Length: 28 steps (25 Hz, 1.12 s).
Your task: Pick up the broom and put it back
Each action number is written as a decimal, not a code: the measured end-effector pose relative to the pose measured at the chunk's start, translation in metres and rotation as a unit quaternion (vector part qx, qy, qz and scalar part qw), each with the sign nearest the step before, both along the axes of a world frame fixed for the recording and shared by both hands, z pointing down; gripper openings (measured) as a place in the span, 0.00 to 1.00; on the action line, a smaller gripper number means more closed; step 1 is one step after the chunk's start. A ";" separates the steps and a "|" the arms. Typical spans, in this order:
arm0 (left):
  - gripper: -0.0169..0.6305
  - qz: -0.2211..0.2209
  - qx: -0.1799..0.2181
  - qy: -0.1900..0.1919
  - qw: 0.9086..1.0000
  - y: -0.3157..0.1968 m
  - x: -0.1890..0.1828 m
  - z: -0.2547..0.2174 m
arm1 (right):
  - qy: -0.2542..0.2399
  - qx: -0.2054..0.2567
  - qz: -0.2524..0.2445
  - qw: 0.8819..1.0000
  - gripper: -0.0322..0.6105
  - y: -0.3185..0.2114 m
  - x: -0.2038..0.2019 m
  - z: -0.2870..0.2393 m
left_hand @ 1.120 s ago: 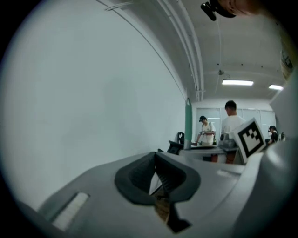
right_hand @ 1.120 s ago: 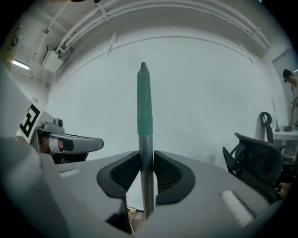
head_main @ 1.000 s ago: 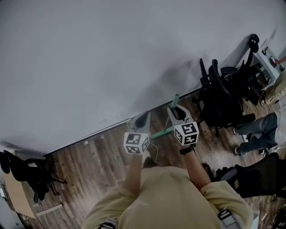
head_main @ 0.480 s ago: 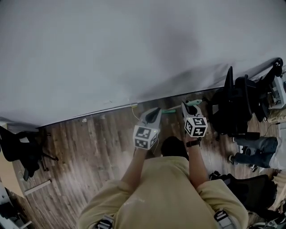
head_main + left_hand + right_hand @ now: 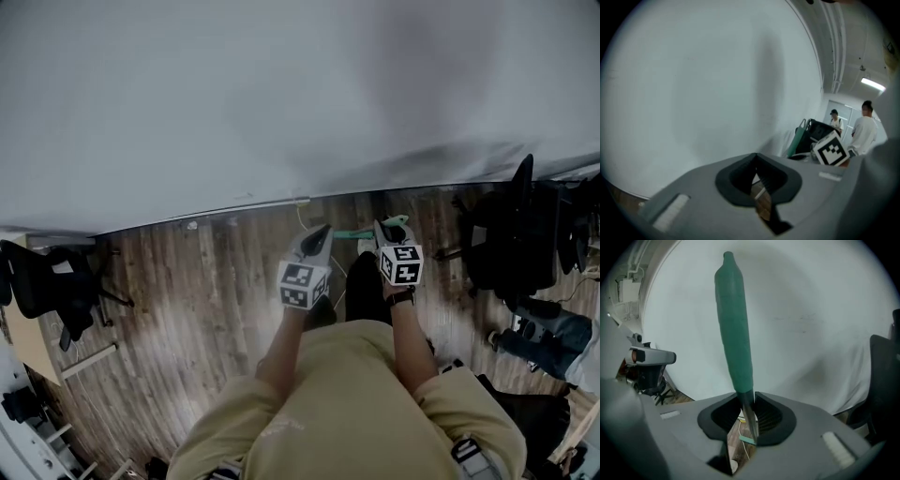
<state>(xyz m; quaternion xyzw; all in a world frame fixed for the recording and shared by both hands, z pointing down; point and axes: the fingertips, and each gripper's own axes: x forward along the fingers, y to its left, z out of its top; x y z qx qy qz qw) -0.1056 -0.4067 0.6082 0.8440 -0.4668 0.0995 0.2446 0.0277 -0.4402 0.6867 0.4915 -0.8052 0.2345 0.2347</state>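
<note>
Head view: left gripper point(image 5: 322, 232) and right gripper point(image 5: 382, 228) side by side over the wooden floor point(image 5: 206, 281), tips toward 12 o'clock at the white wall point(image 5: 281, 94); broom point(image 5: 352, 232) showing green between them.
Left gripper view: jaws pressed together, nothing pinched (floorboards visible through the slit).
Right gripper view: jaws clamped on the broom's metal shaft; green grip rising toward 12 o'clock.
</note>
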 end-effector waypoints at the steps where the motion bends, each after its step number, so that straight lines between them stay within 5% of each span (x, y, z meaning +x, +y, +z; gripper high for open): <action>1: 0.03 -0.001 -0.008 -0.002 1.000 -0.004 0.000 0.008 | 0.001 -0.009 -0.009 1.000 0.19 -0.001 -0.005 0.011; 15: 0.03 -0.036 -0.124 -0.024 0.991 -0.037 -0.010 0.118 | 0.007 -0.130 -0.046 0.990 0.20 -0.011 -0.041 0.150; 28: 0.03 -0.035 -0.142 -0.035 0.989 -0.053 -0.012 0.155 | 0.032 -0.157 -0.124 0.979 0.20 -0.055 -0.061 0.216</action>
